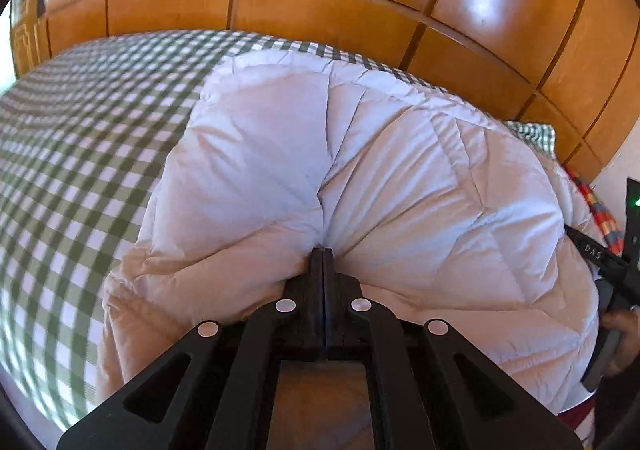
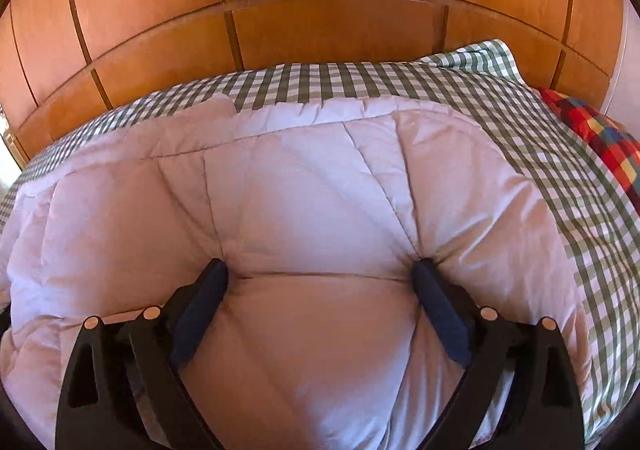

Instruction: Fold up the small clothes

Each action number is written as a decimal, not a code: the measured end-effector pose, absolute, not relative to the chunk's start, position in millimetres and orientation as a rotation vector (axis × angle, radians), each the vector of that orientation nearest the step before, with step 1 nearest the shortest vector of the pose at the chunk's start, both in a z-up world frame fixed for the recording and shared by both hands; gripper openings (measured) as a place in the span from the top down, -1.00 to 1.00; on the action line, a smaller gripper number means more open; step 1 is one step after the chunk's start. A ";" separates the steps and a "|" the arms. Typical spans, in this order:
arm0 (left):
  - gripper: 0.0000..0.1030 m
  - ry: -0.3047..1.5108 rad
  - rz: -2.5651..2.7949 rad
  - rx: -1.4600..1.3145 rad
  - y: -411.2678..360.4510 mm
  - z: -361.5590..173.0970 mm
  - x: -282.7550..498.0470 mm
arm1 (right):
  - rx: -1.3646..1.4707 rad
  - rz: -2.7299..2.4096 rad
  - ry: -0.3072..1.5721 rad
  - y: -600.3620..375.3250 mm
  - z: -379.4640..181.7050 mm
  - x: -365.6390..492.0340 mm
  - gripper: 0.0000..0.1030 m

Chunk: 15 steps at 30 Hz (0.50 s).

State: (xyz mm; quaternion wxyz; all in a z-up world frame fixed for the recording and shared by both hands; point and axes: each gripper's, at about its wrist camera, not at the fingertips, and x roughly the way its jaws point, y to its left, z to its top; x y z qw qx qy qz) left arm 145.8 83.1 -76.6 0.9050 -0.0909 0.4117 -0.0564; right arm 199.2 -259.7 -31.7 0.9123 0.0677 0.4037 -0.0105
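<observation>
A puffy white quilted garment [image 1: 380, 177] lies on a green-and-white checked bed cover [image 1: 80, 153]. My left gripper [image 1: 322, 252] is shut, its tips pressed together into the near edge of the garment, pinching the fabric. In the right wrist view the same white quilted garment [image 2: 312, 201] fills the middle. My right gripper [image 2: 322, 270] is open wide, both fingertips [image 2: 218, 270] pressed into the padding with a bulge of fabric between them. The right gripper's body also shows at the right edge of the left wrist view [image 1: 608, 262].
A wooden panelled wardrobe [image 2: 320, 41] stands behind the bed. A red, yellow and blue checked cushion [image 2: 600, 133] lies at the bed's right end. The checked cover [image 2: 560, 153] is bare to the right of the garment and to its left in the left wrist view.
</observation>
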 end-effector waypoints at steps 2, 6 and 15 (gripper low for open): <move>0.99 0.844 -0.077 -0.164 79.0 -67.7 141.4 | 0.147 -0.015 0.827 -262.2 -28.8 197.0 -0.81; 0.99 0.787 -0.008 -0.102 70.9 -43.1 125.8 | 0.170 0.017 0.806 -267.0 -17.4 184.0 -0.81; 0.99 0.707 -0.025 -0.088 56.1 -16.2 100.0 | 0.245 0.048 0.752 -279.9 10.4 121.7 -0.82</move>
